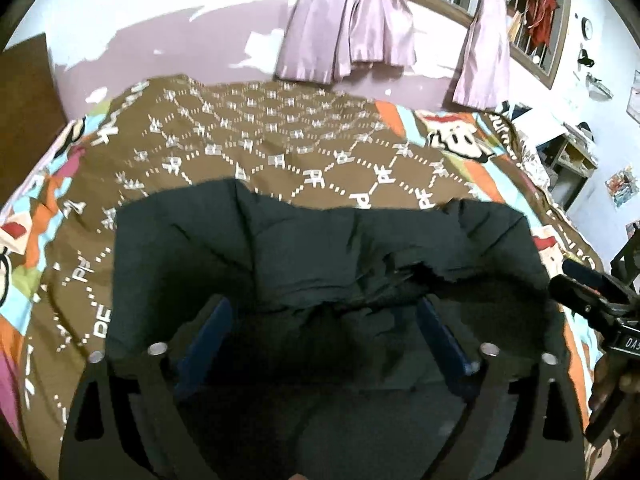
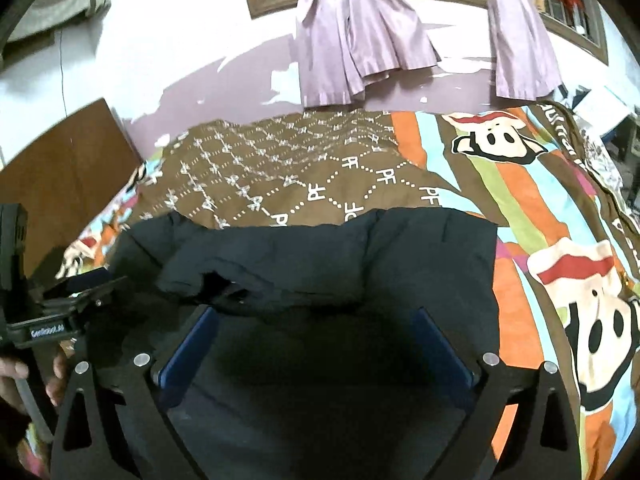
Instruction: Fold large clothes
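A large dark garment (image 1: 320,248) lies spread on the bed, rumpled, with a folded ridge across its middle; it also shows in the right wrist view (image 2: 320,256). My left gripper (image 1: 324,312) hovers over its near part with blue-padded fingers (image 1: 212,324) wide apart and nothing between them. My right gripper (image 2: 316,332) is likewise open above the garment's near part, its fingers (image 2: 436,340) apart. Each gripper shows at the other view's edge: the right one in the left wrist view (image 1: 592,292), the left one in the right wrist view (image 2: 72,300).
The bed is covered by a brown patterned blanket (image 1: 256,140) with striped cartoon borders (image 2: 520,200). Purple curtains (image 2: 360,40) hang on the far wall. A brown wooden panel (image 2: 68,168) stands at the left, shelves (image 1: 572,156) at the right.
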Demonstrator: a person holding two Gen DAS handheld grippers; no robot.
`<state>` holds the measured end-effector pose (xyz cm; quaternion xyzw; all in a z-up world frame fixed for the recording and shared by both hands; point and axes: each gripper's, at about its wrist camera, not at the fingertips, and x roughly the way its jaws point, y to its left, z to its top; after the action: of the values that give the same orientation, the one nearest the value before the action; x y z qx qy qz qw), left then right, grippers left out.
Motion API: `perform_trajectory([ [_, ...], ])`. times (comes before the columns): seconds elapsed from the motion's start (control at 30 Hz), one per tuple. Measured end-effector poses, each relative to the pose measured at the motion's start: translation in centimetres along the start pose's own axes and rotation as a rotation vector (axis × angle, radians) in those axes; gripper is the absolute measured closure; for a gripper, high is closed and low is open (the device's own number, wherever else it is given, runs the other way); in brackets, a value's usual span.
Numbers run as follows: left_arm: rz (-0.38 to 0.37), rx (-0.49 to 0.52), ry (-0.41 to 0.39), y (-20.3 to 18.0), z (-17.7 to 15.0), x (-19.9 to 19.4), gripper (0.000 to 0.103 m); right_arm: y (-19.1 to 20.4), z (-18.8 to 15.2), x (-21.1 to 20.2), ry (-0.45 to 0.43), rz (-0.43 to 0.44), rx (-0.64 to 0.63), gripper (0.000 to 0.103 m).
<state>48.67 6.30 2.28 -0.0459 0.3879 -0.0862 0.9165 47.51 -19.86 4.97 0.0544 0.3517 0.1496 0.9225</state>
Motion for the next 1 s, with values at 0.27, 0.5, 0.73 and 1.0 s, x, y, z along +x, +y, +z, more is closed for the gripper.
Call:
perform_trajectory([
  [0.27, 0.006, -0.013, -0.104, -1.3, 0.0, -6.9, 0.003, 1.8, -0.2, -6.0, -0.058, 0.001, 0.017, 0.002],
  [0.5, -0.008, 0.001, -0.182, -2.6, -0.2, -13.7, 0.002, 4.0, 0.0, -11.8, -0.091, -0.005, -0.044, 0.0],
  [0.73, 0.001, 0.04, -0.256, -4.4, -1.2, -20.5, 0.002, 6.7, 0.2, -17.6, -0.08, 0.022, -0.076, 0.0],
  [1.0, -0.002, 0.057, -0.316, -5.4, -3.7, -27.9, 0.002, 9.2, -1.2, -23.9, -0.069, 0.051, -0.066, 0.0],
])
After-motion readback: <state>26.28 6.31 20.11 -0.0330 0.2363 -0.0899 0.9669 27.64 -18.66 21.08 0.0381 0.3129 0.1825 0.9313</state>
